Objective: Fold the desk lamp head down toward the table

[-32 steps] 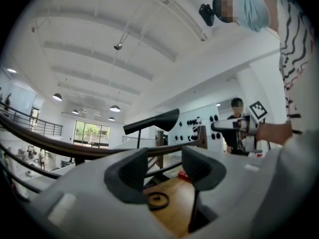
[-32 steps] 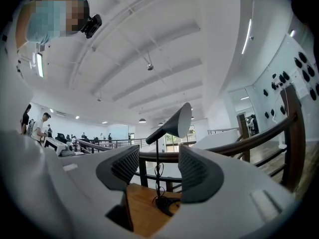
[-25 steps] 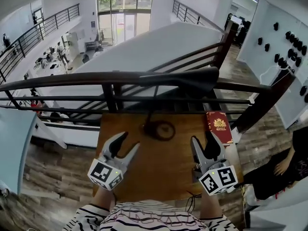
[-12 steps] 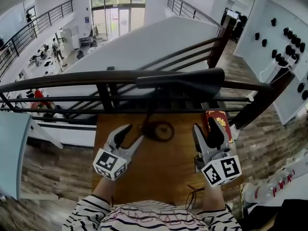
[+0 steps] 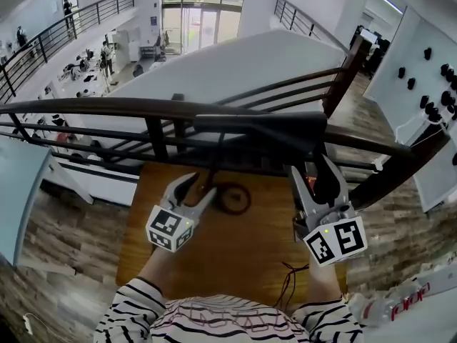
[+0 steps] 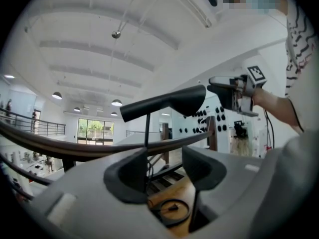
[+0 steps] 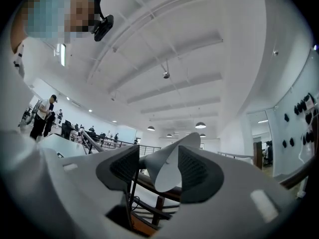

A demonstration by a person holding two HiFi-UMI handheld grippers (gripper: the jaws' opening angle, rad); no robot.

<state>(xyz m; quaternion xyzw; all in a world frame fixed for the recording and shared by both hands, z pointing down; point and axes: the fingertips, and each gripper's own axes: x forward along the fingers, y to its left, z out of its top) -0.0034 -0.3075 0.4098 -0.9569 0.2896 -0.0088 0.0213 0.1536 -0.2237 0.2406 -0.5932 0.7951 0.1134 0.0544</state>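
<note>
**Head view.** We list a wooden bench (image 5: 235,259) set against a dark railing (image 5: 107,109). The desk lamp head (image 5: 264,128), long and dark, lies level above the far edge and overlaps the top rail. The round lamp base (image 5: 232,199) sits at the far middle of the bench. A red booklet (image 5: 308,184) at the far right shows only as a sliver behind the right tool (image 5: 315,171), whose tips reach up to the right end of the desk lamp head. A thin dark cable (image 5: 289,288) lies near the front edge. The left tool (image 5: 200,186) is just left of the lamp base.

**Left gripper view.** We see what the head view barely gives. The thin stem (image 6: 147,128) rises to the desk lamp head, in line with the gap between the left tool's jaws. These stand about half apart and press on nothing.

**Right gripper view.** We note the pale underside of the desk lamp head, unseen elsewhere. It fills the gap between the right tool's parted jaws, and we cannot tell whether the pads touch it. People (image 7: 42,116) stand far off at left.
</note>
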